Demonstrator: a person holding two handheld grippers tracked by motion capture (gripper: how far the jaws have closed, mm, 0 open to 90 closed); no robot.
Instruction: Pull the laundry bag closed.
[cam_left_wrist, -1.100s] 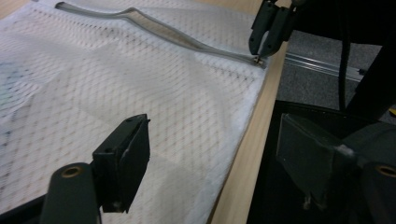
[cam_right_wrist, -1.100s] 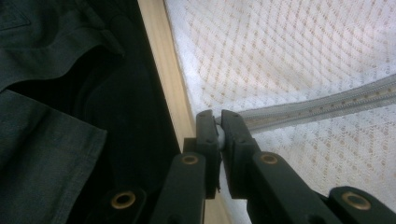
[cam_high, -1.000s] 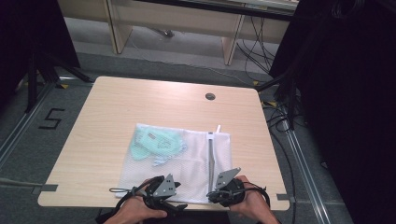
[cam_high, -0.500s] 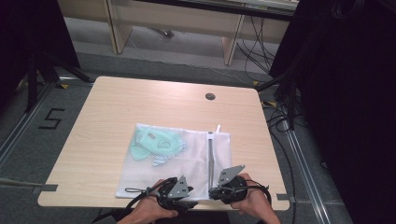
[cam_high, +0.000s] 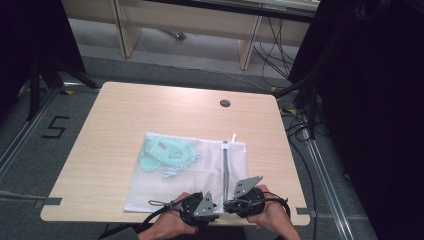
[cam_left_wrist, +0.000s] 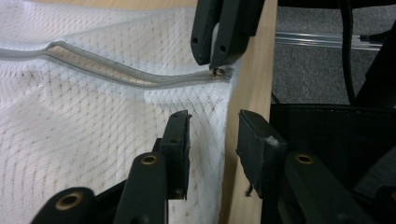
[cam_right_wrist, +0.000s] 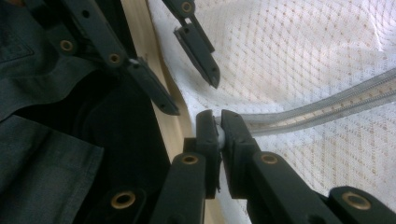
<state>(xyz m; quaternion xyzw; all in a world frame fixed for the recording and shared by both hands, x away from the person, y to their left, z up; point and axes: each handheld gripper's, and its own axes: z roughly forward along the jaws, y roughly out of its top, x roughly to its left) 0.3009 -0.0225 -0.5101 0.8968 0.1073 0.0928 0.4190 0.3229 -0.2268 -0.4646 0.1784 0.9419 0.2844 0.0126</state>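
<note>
Both tools at the near edge of the worktop, working the zipper end of the mesh bag.

Compared with a second ago, the left tool has shifted right, closing up beside the right tool; the bag has not visibly moved. The white mesh zippered laundry bag lies flat on the pale wooden worktop, toward its near edge, with pale green fabric pieces inside its far left part. The grey zipper strip runs lengthwise from the far edge toward the person. The right tool is clenched on the zipper's near end, at the worktop edge. The left tool is released, jaws apart, straddling the bag's near hem just beside that grip.
</note>
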